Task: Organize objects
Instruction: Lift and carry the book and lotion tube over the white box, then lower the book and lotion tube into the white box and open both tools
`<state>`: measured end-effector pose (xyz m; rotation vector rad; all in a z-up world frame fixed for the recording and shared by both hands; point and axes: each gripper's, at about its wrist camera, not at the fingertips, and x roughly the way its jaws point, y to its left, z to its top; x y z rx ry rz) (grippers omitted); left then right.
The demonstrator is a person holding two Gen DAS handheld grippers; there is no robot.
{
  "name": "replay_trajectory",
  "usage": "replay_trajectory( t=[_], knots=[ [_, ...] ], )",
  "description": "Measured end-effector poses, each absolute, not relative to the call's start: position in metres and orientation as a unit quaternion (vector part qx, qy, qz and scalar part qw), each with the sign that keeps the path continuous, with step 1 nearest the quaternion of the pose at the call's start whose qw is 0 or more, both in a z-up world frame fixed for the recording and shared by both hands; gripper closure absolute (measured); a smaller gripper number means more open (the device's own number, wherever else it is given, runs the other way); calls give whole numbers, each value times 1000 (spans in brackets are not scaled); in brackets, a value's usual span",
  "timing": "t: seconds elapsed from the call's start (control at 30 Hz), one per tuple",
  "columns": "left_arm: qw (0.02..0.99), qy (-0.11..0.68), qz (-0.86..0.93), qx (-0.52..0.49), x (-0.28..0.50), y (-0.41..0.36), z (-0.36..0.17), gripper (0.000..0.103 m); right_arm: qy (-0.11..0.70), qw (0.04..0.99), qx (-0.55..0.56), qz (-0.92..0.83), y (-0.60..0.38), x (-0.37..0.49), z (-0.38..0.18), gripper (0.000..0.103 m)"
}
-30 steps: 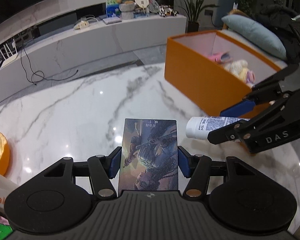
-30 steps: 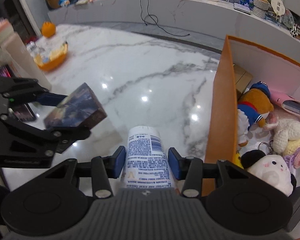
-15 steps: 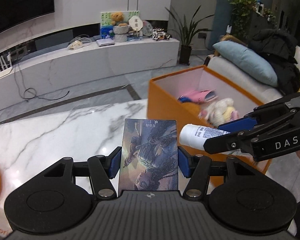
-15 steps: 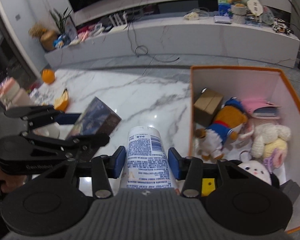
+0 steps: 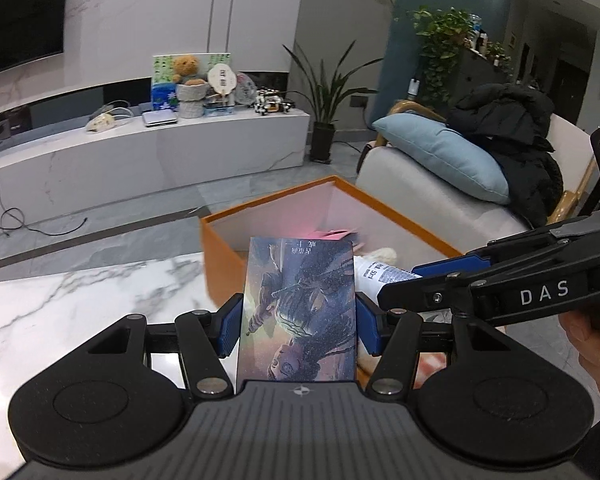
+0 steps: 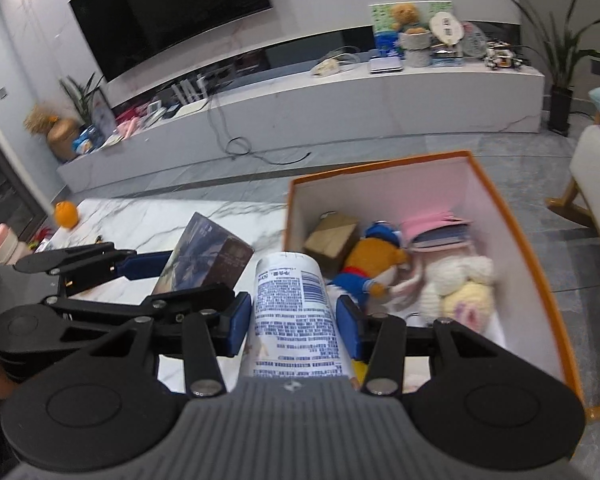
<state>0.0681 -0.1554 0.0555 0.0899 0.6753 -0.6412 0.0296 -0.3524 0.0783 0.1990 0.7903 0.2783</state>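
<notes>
My left gripper (image 5: 298, 320) is shut on a dark illustrated box (image 5: 300, 304), held upright between the blue pads. My right gripper (image 6: 294, 320) is shut on a white tube with blue print (image 6: 294, 300). The tube's far end hangs over the near left corner of the orange bin (image 6: 512, 216). In the right wrist view the left gripper (image 6: 188, 276) and its illustrated box (image 6: 208, 256) hover over the table, left of the bin. In the left wrist view the right gripper (image 5: 404, 284) crosses from the right with the tube (image 5: 380, 274) above the bin (image 5: 216, 264).
The bin holds a cardboard box (image 6: 332, 236), a brown plush toy (image 6: 376, 256), a pink wallet (image 6: 436, 232) and a white plush (image 6: 460, 280). An orange fruit (image 6: 66, 214) sits on the marble table (image 6: 148, 220). A sofa with a blue cushion (image 5: 440, 156) stands behind the bin.
Both grippers have risen and moved toward the orange bin with their loads. The views have tilted upward, and the tube's end now hangs over the bin's corner.
</notes>
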Motion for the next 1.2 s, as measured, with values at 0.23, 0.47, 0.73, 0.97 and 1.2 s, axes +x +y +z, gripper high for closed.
replay_trajectory(
  t=[0.23, 0.47, 0.73, 0.97, 1.2],
  knots=[
    [888, 328, -320, 36, 70, -173, 51, 36, 381, 912, 102, 111, -374, 28, 77, 54],
    [888, 330, -319, 27, 77, -190, 45, 37, 377, 916, 106, 91, -387, 27, 76, 54],
    [889, 350, -294, 15, 85, -207, 23, 37, 394, 911, 114, 48, -402, 41, 57, 54],
    [879, 360, -311, 39, 80, -227, 6, 37, 412, 903, 119, 28, -407, 60, 35, 54],
    [891, 334, -293, 96, 71, -240, -3, 35, 421, 897, 132, 5, -411, 80, 15, 54]
  ],
)
